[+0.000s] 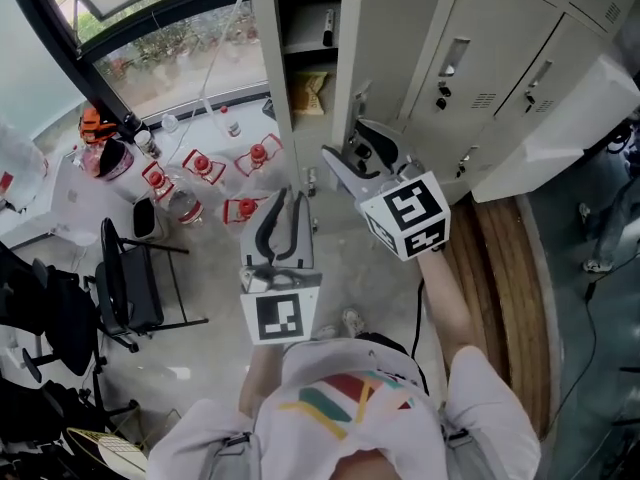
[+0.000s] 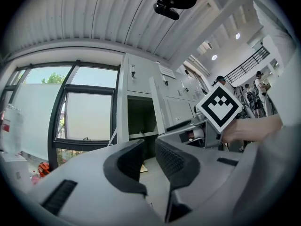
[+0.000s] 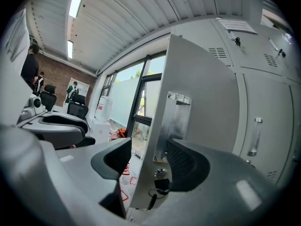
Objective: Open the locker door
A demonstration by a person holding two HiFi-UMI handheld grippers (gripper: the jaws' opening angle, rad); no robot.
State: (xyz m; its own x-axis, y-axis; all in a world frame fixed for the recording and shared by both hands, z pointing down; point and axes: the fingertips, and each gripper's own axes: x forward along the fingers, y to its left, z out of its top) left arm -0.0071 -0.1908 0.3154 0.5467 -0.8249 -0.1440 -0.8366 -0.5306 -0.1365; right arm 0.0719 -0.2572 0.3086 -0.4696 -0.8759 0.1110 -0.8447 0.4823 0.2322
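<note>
The grey locker door [image 1: 400, 58] stands swung out from its open compartment [image 1: 300, 28]. My right gripper [image 1: 352, 153] is shut on the door's free edge, low down by the latch. In the right gripper view the door [image 3: 197, 93] runs up between the jaws of the right gripper [image 3: 148, 157], with a metal handle plate [image 3: 176, 121] and a small lock with a key [image 3: 157, 187] at the edge. My left gripper [image 1: 283, 196] hangs apart, left of the door, and points at the open compartment [image 2: 141, 121]. The left gripper [image 2: 149, 147] has its jaws almost together and holds nothing.
More shut locker doors [image 1: 540, 58] line the right. A black chair [image 1: 130, 278] and several red-capped water bottles [image 1: 205, 168] stand on the floor at the left under a window [image 1: 150, 38]. A wooden strip [image 1: 510, 298] runs along the right.
</note>
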